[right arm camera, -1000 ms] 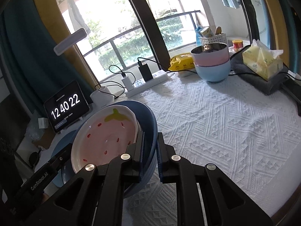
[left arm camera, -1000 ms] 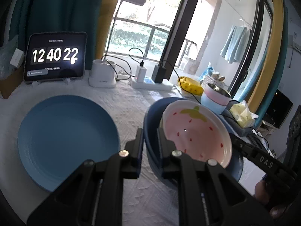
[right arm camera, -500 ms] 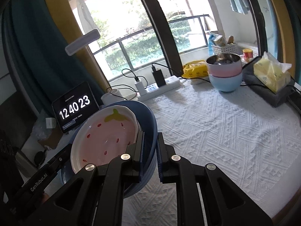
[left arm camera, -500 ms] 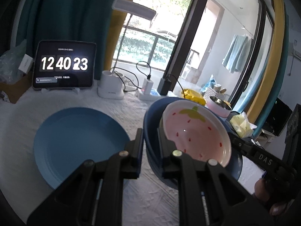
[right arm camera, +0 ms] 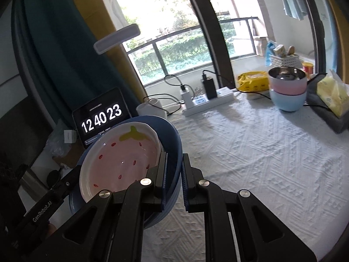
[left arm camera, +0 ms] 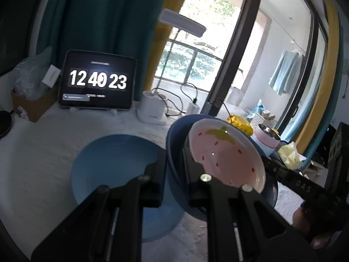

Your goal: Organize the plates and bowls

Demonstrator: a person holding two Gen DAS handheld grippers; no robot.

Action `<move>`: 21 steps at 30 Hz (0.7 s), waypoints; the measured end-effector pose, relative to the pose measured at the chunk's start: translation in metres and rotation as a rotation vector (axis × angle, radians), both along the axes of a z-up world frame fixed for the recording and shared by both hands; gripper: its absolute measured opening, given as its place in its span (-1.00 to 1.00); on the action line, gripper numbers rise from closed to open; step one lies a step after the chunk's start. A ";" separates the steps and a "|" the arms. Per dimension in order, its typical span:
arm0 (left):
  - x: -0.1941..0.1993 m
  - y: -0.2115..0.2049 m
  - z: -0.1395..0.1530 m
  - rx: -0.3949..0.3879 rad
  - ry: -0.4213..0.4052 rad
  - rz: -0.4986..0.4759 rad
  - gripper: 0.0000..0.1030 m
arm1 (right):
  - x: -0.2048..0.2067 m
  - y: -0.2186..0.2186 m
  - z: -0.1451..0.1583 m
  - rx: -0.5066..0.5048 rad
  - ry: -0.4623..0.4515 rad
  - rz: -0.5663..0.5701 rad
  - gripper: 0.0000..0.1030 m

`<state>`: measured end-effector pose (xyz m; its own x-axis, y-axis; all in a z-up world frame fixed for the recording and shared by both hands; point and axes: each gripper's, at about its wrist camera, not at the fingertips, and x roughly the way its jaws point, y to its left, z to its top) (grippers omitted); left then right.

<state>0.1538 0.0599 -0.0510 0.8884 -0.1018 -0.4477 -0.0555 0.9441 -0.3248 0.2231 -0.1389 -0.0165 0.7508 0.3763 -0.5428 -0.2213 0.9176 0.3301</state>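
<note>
Left wrist view: left gripper (left arm camera: 174, 170) clamped on the near-left rim of the dark bowl (left arm camera: 174, 152), which carries the strawberry dish (left arm camera: 226, 152) inside it; both are lifted clear of the table (left arm camera: 43, 163). The right gripper's arm (left arm camera: 301, 187) reaches the bowl's far side, with part of a hand (left arm camera: 305, 222) behind it. Blue plate (left arm camera: 113, 163) lies flat on the cloth just left of the bowl, toward the table's left half. Against a second ago, the plate sits closer to centre and lower in frame, the clock (left arm camera: 97, 80) reads 23 instead of 22, and more curtain shows above. Lamp base (left arm camera: 151, 109) stands at the back edge. Right wrist view: right gripper (right arm camera: 174, 174) closed on the bowl's (right arm camera: 172, 135) right rim, dish (right arm camera: 122, 159) tilted within, the left gripper's arm (right arm camera: 50, 200) at the opposite rim. Since the earlier frame the stacked bowls (right arm camera: 288, 89) have drawn further off toward the back-right corner. The cloth (right arm camera: 261, 163) between the held bowl and the right edge lies bare; power strip (right arm camera: 207, 102), yellow packet (right arm camera: 253, 78) and tissues (right arm camera: 331, 91) line the back and right edges.
</note>
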 end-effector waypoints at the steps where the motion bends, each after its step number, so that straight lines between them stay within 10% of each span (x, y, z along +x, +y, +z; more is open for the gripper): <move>1: -0.001 0.004 0.000 -0.001 -0.001 0.007 -0.73 | 0.002 0.005 -0.001 -0.001 0.003 0.008 -0.73; 21: -0.001 0.079 -0.033 -0.039 0.048 0.132 -0.73 | 0.034 0.090 -0.038 -0.016 0.107 0.140 -0.73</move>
<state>0.1526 0.1390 -0.0837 0.8730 -0.0036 -0.4877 -0.1944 0.9145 -0.3549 0.2573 -0.0491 -0.0549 0.6290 0.4642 -0.6236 -0.3121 0.8854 0.3444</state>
